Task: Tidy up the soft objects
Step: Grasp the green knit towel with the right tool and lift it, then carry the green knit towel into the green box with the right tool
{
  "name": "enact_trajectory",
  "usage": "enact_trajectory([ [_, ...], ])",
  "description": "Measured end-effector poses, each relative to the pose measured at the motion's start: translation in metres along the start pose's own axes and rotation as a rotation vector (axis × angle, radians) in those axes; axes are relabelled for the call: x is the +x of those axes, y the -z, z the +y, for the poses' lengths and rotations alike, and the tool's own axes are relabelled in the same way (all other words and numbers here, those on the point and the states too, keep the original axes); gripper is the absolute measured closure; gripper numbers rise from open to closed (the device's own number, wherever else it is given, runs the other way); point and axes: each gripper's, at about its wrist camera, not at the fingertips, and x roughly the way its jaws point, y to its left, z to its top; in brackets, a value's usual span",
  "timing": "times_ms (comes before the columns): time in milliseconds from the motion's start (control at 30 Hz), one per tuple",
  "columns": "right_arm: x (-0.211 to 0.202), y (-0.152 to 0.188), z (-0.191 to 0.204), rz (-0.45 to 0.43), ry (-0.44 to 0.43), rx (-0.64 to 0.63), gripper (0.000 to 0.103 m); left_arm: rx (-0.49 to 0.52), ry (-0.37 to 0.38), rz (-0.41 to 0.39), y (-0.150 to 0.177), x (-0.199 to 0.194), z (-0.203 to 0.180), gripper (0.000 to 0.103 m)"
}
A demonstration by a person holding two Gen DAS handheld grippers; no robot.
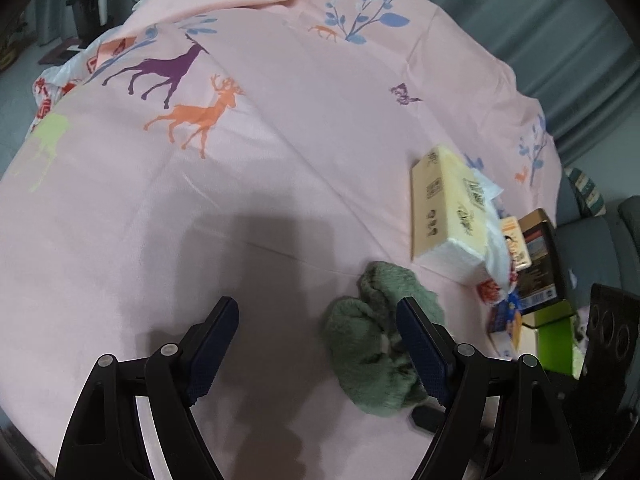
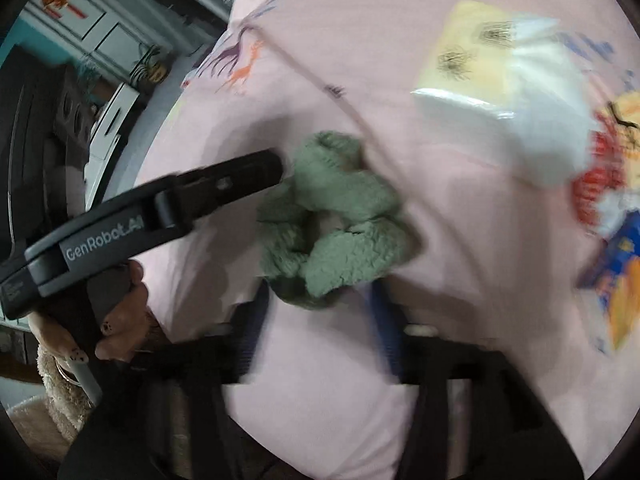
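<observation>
Green and fluffy, the scrunchie (image 2: 334, 216) lies bunched on the pink sheet (image 1: 280, 120), near the tissue pack (image 1: 448, 212). Your right gripper (image 2: 316, 300) sits just short of it, blurred fingers apart, nothing gripped; it is the nearer one. Your left gripper (image 1: 316, 344) hangs released, one finger (image 1: 424, 344) overlapping the scrunchie. Blur hides whether the right pads touch.

Green scrunchie (image 1: 372, 344), pink sheet (image 1: 280, 184) (w/ deer print).
</observation>
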Motion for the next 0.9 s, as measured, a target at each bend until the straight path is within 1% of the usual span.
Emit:
enact_trajectory([
  [100, -0.017, 0.0, -0.014, -0.041, 0.018, 0.038, 0.038, -0.011, 0.023, -0.016, 0.002, -0.007, 0.001, 0.021],
  [200, -0.033, 0.0, -0.025, -0.119, 0.039, 0.099, 0.038, -0.002, 0.028, -0.02, 0.009, -0.011, -0.002, 0.021],
  [233, -0.037, 0.005, -0.03, -0.144, 0.036, 0.11, 0.037, 0.003, 0.032, -0.021, 0.012, -0.012, -0.004, 0.021],
  [267, -0.039, 0.001, -0.032, -0.173, 0.03, 0.126, 0.037, 0.01, 0.039, -0.02, 0.015, -0.012, -0.006, 0.021],
  [300, -0.04, -0.001, -0.034, -0.199, 0.022, 0.145, 0.037, 0.019, 0.056, -0.02, 0.021, -0.013, -0.011, 0.026],
  [333, -0.04, 0.0, -0.034, -0.207, 0.014, 0.153, 0.037, 0.019, 0.066, -0.02, 0.025, -0.013, -0.014, 0.03],
  [367, -0.037, -0.002, -0.033, -0.21, -0.002, 0.16, 0.038, 0.022, 0.073, -0.012, 0.028, -0.012, -0.017, 0.036],
  [433, -0.028, -0.007, -0.029, -0.194, -0.03, 0.164, 0.04, 0.05, 0.081, 0.014, 0.038, -0.006, -0.026, 0.04],
  [467, -0.021, -0.01, -0.028, -0.181, -0.051, 0.165, 0.041, 0.064, 0.077, 0.026, 0.041, -0.002, -0.03, 0.043],
  [533, -0.01, -0.01, -0.016, -0.158, -0.066, 0.162, 0.044, 0.083, 0.065, 0.052, 0.048, 0.008, -0.037, 0.047],
  [567, -0.004, -0.011, -0.014, -0.146, -0.073, 0.16, 0.047, 0.092, 0.054, 0.047, 0.048, 0.01, -0.038, 0.048],
  [600, 0.004, -0.013, -0.012, -0.125, -0.08, 0.159, 0.049, 0.107, 0.044, 0.032, 0.048, 0.01, -0.041, 0.052],
  [667, 0.016, -0.014, -0.008, -0.093, -0.096, 0.162, 0.06, 0.103, 0.071, 0.03, 0.046, 0.013, -0.042, 0.06],
  [700, 0.022, -0.013, -0.007, -0.072, -0.111, 0.164, 0.063, 0.095, 0.098, 0.036, 0.045, 0.017, -0.041, 0.061],
  [733, 0.022, -0.011, -0.009, -0.067, -0.123, 0.164, 0.067, 0.098, 0.106, 0.03, 0.045, 0.018, -0.041, 0.062],
  [800, 0.02, -0.005, -0.011, -0.07, -0.16, 0.166, 0.073, 0.127, 0.099, 0.014, 0.045, 0.018, -0.046, 0.064],
  [833, 0.016, -0.001, -0.014, -0.069, -0.173, 0.171, 0.074, 0.141, 0.095, 0.003, 0.046, 0.016, -0.049, 0.064],
  [900, 0.007, 0.002, -0.016, -0.088, -0.179, 0.185, 0.075, 0.174, 0.093, -0.024, 0.045, 0.011, -0.06, 0.065],
])
